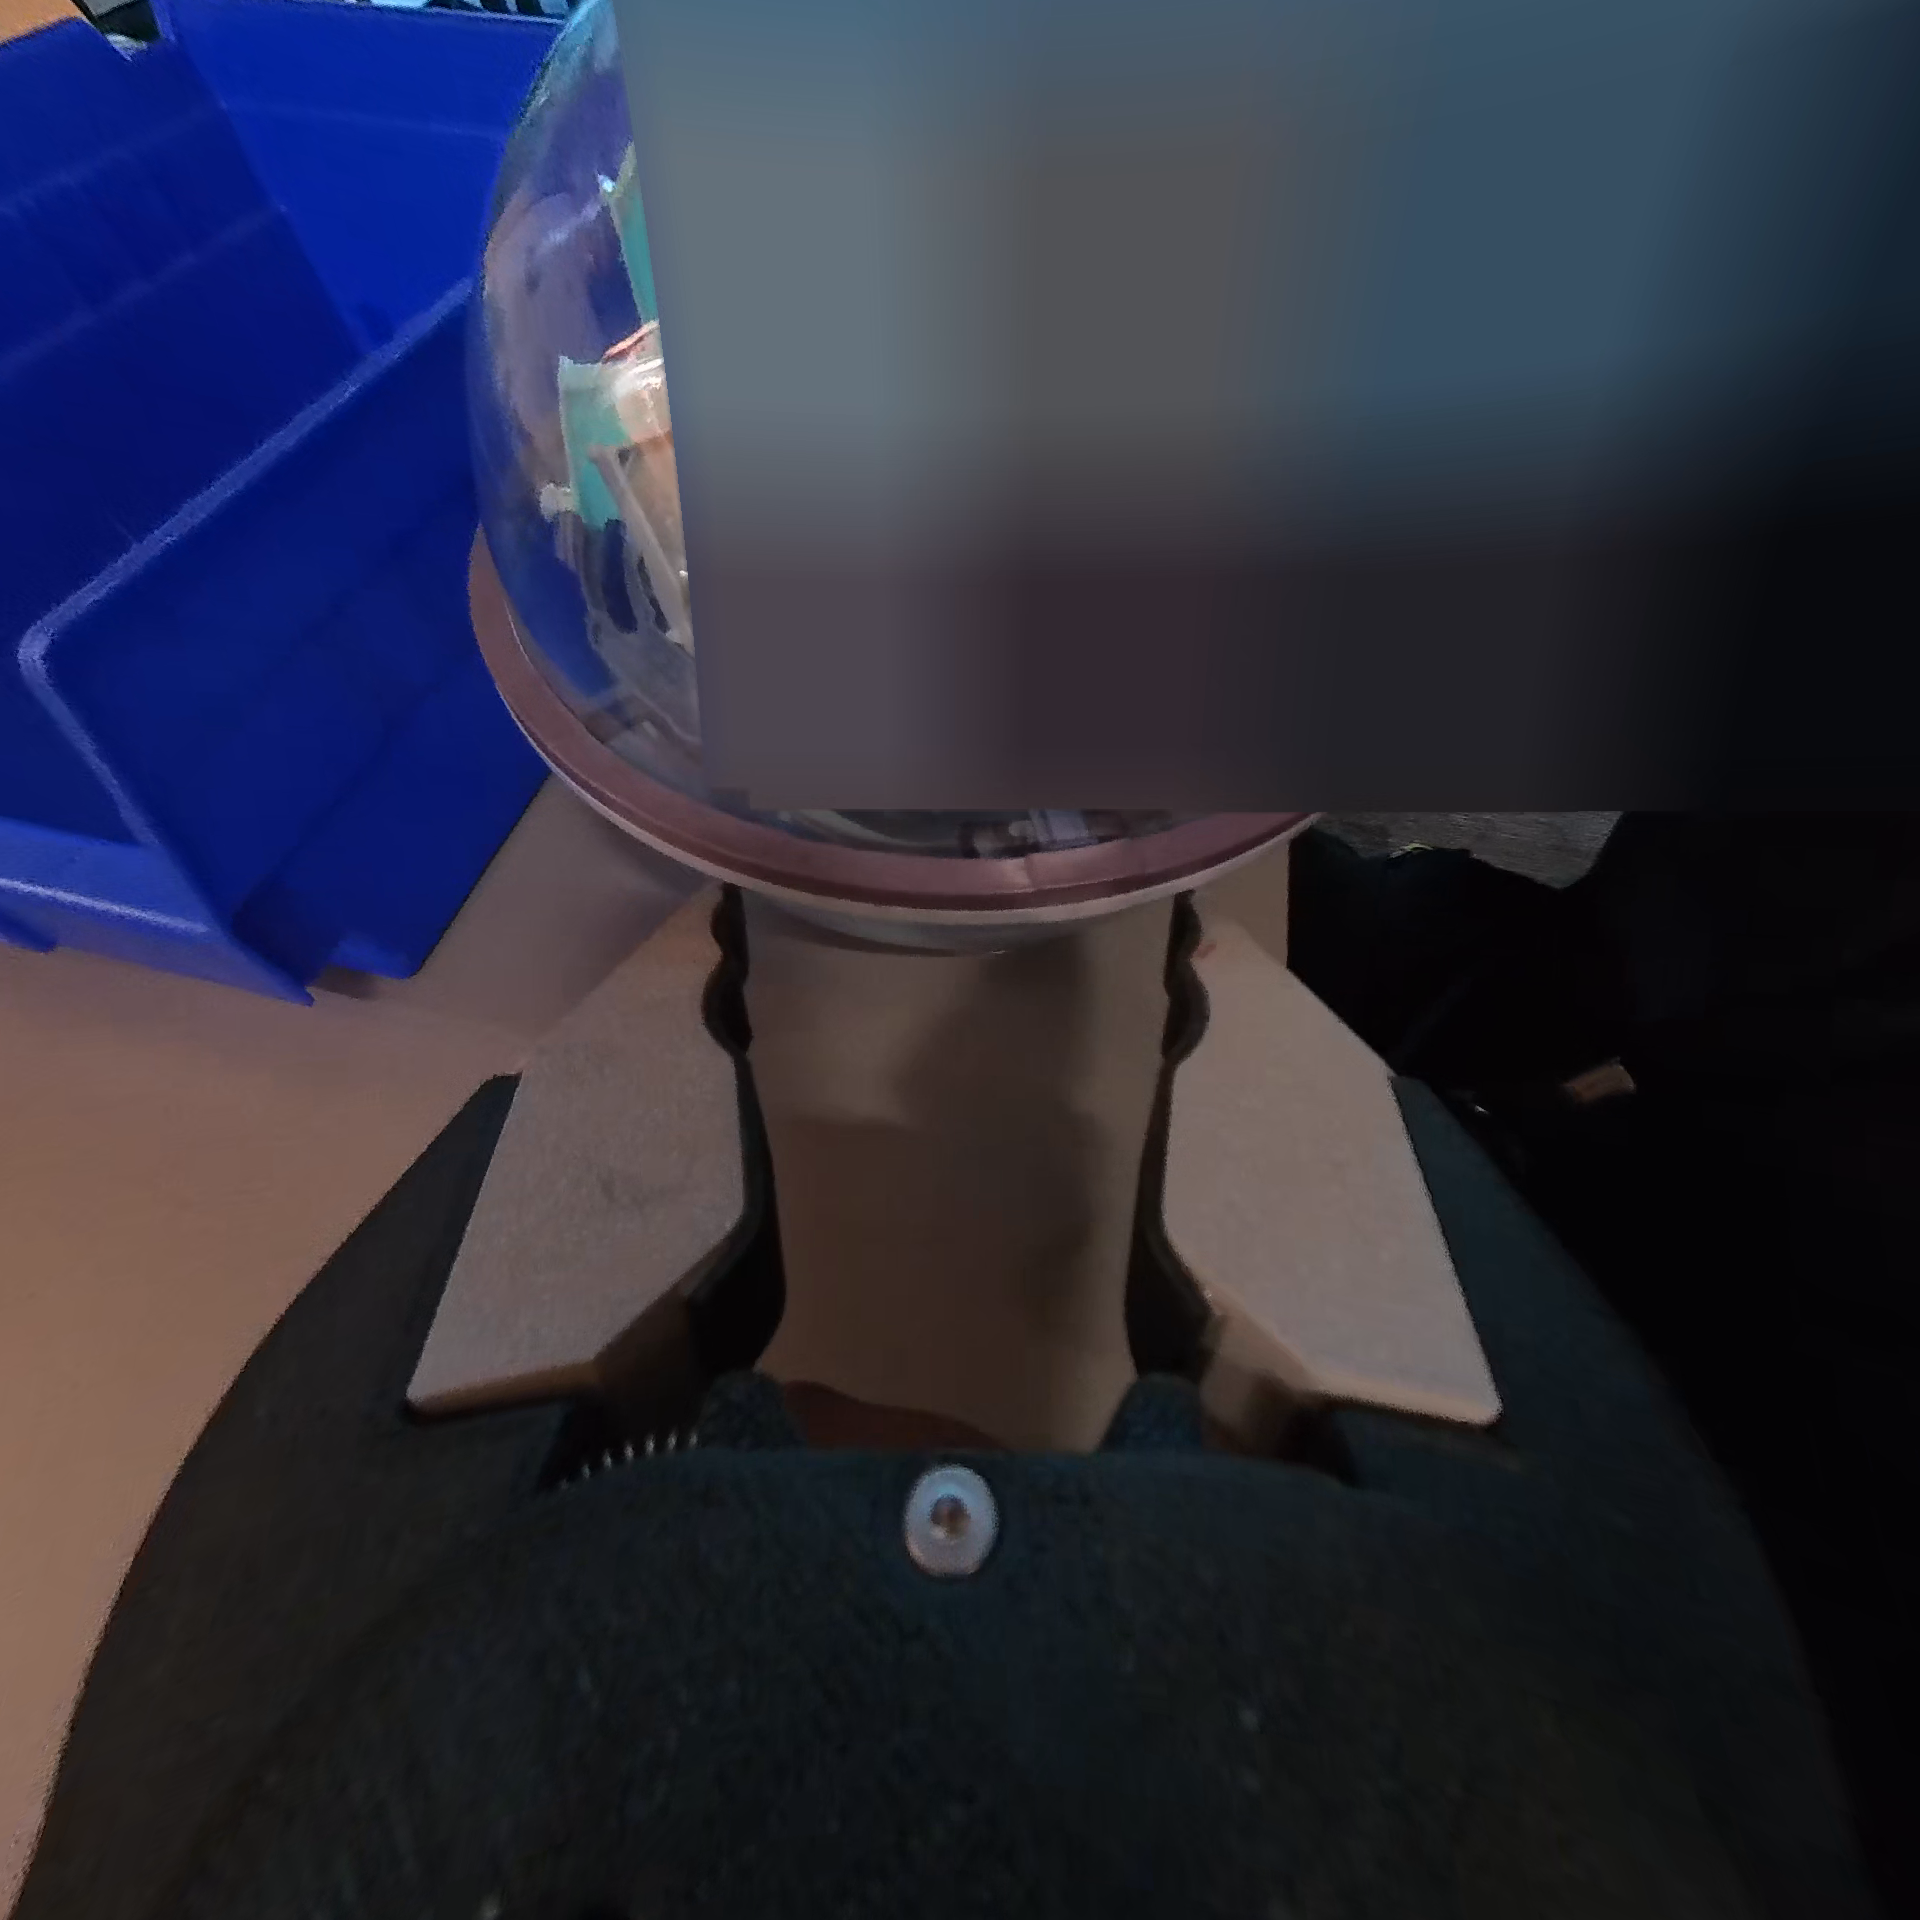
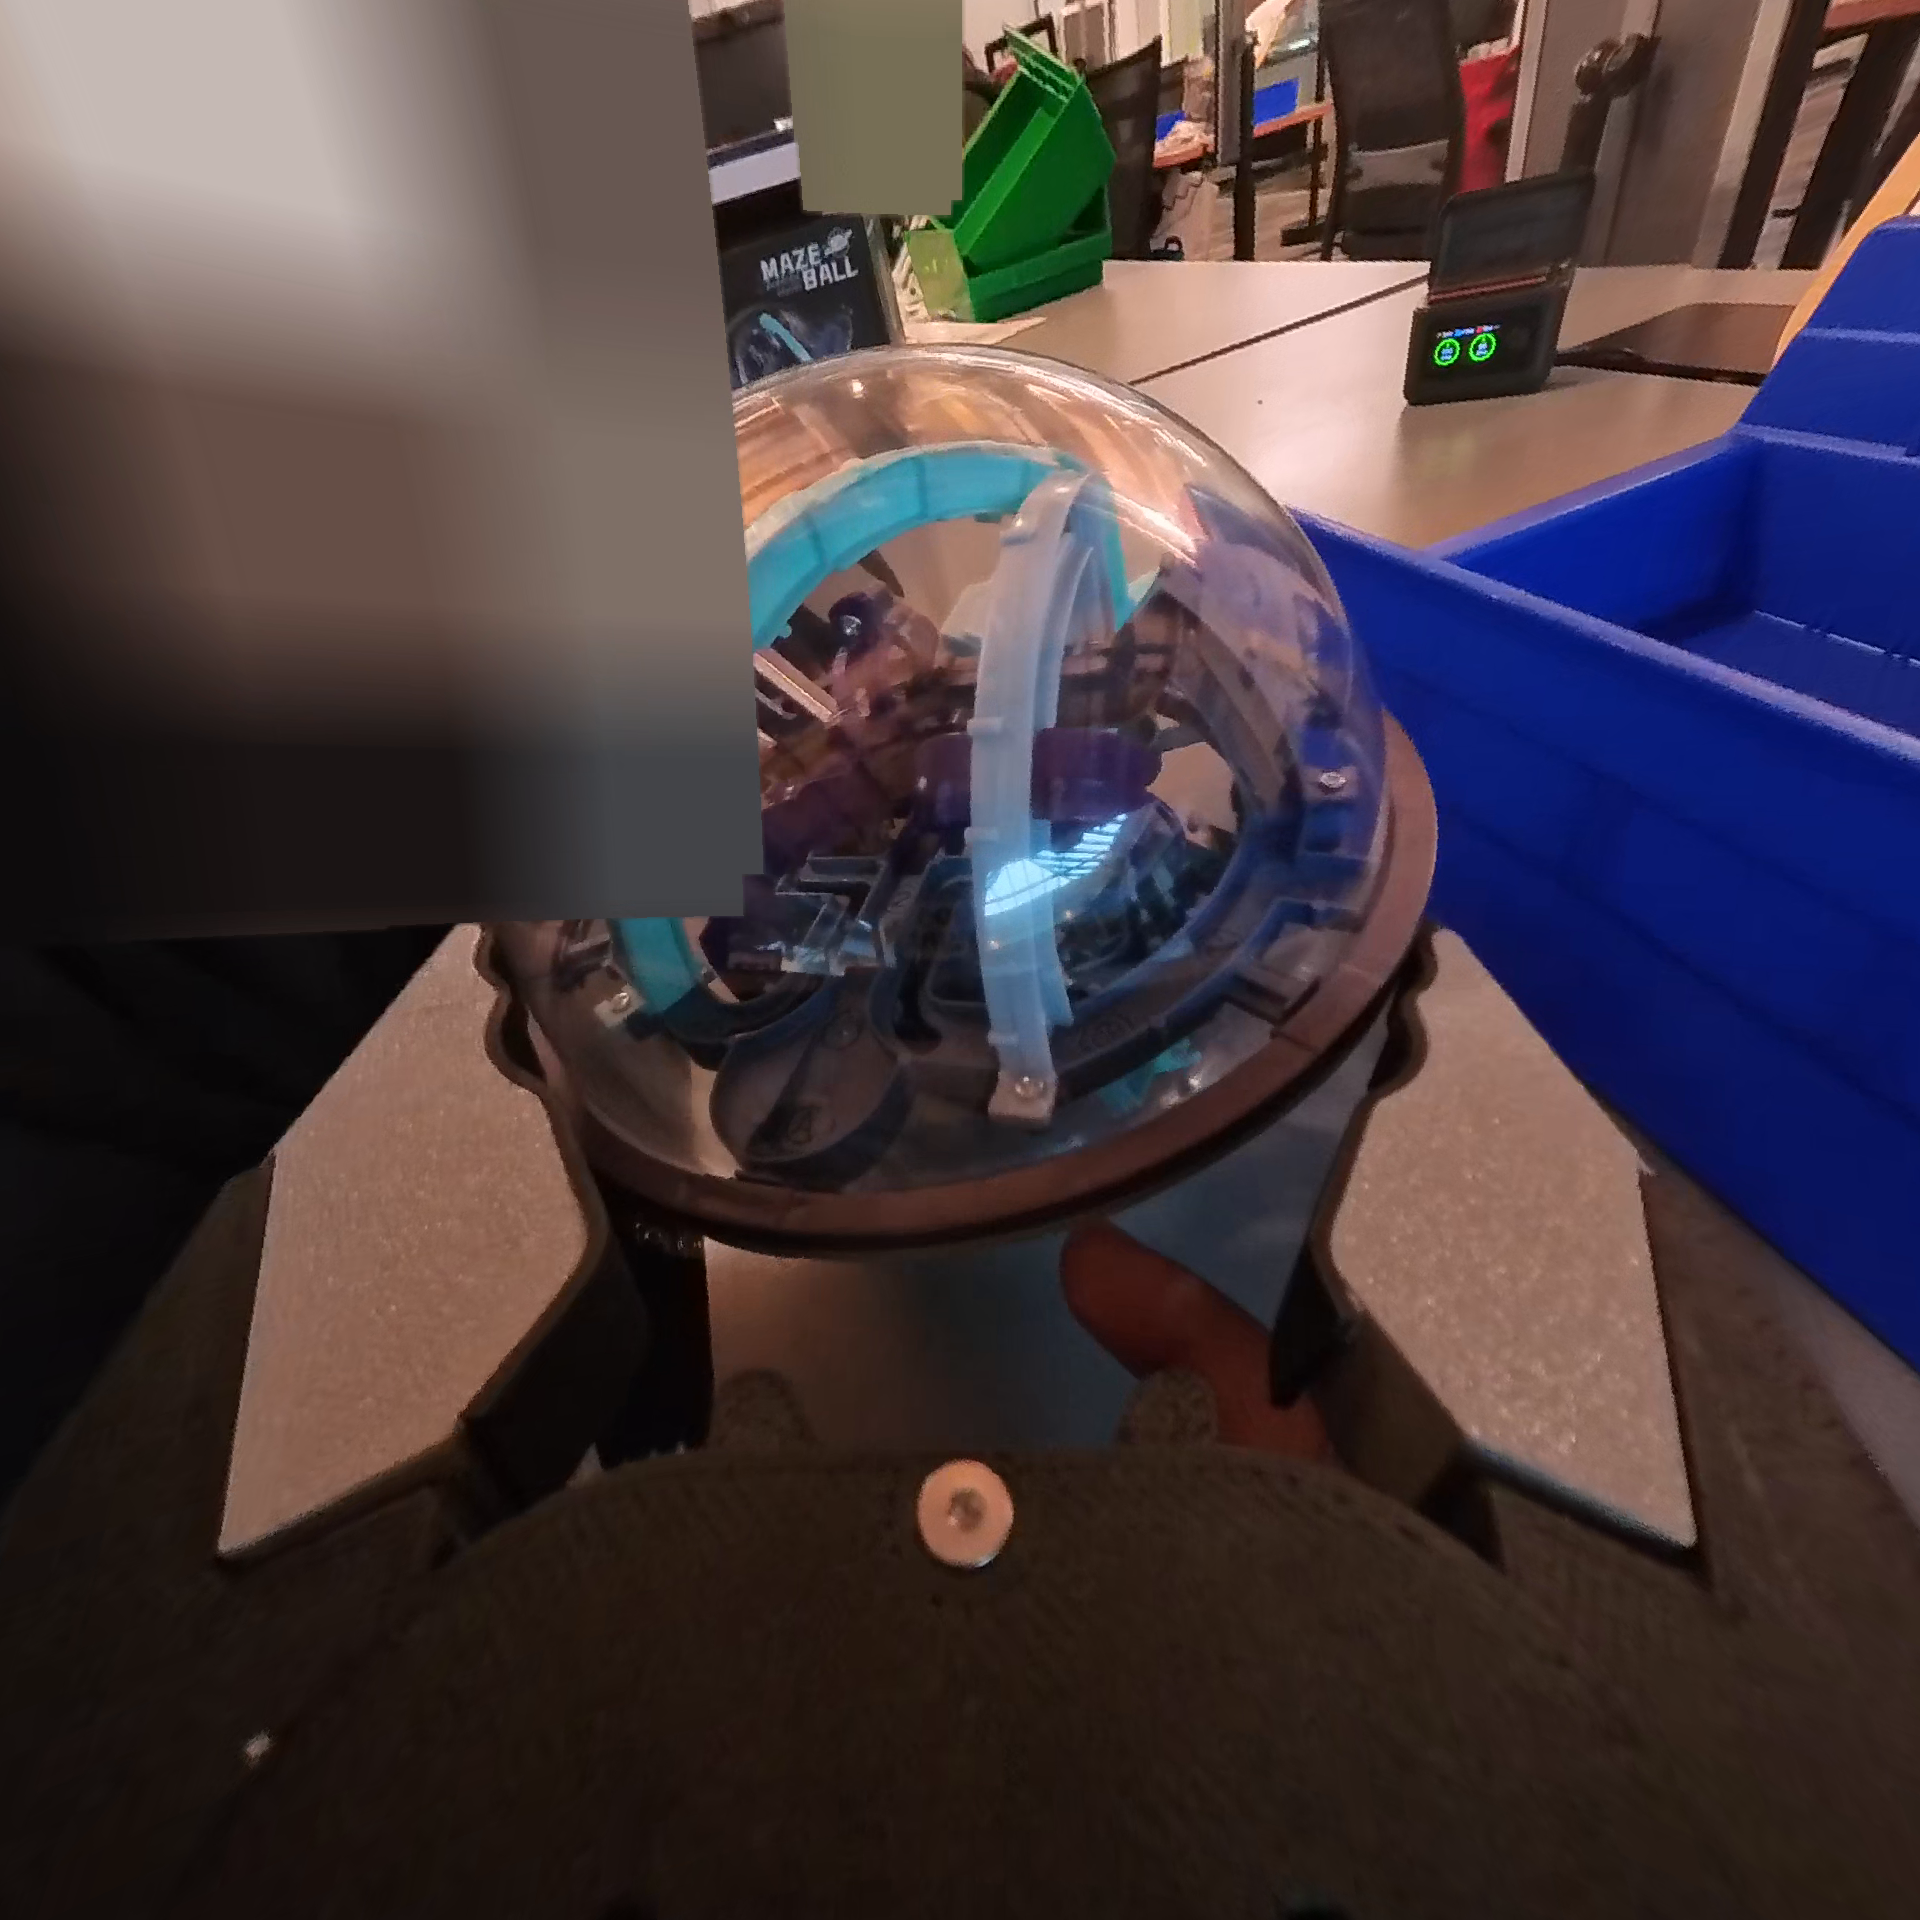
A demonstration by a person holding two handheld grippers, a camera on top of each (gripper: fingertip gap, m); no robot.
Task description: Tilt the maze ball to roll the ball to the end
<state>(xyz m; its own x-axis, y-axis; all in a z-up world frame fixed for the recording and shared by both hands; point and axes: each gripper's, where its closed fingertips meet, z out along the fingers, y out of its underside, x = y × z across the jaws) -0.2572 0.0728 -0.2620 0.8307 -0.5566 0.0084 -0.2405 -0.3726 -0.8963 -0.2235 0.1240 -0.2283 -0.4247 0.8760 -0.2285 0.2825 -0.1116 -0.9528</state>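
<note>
The maze ball [image 2: 1039,727] is a clear sphere with teal, pale blue and purple tracks inside and a brown ring around its middle. My right gripper [image 2: 951,987] is spread wide and shut on it, both fingertips [image 2: 1397,997] pressed against the ring. In the left wrist view the ball [image 1: 582,468] fills the upper middle, mostly behind a blurred patch. My left gripper [image 1: 956,925] is just under the ring, with the ball's pale lower shell [image 1: 935,930] wedged between its fingertips [image 1: 727,935]. I cannot make out the small ball inside.
A blue bin [image 1: 260,623] stands close on the left; in the right wrist view it [image 2: 1662,779] is on the right. On the grey table [image 2: 1299,416] behind are the toy's dark box [image 2: 805,301], green bins [image 2: 1039,187] and a black device with a lit screen [image 2: 1486,343].
</note>
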